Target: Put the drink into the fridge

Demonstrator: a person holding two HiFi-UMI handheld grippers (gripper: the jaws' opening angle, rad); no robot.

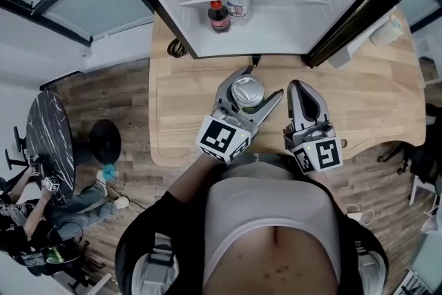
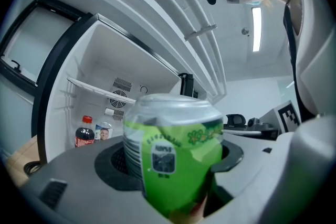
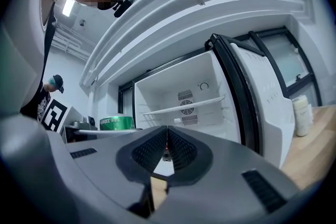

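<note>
Left tongs (image 1: 254, 88): closed round the can, 1 jaw on each side of its wall.
Can (image 2: 173, 160): green, upright, held over the desk (image 1: 373, 100); not yet in the fridge, which lies at 12 o'clock.
Handling: probably light to middling in weight; the thin metal wall is stiff but would dent under a hard squeeze; it is smooth and may slip.
Hold: mid-wall, as now, with moderate pressure, kept upright.
Right tongs (image 3: 165, 152): at 3 o'clock of the left, jaws together, nothing in them.
Fridge (image 1: 311, 17): door open, 1 wire shelf, floor mostly bare; a cola bottle (image 1: 218, 16) stands at 11 o'clock of the can.
</note>
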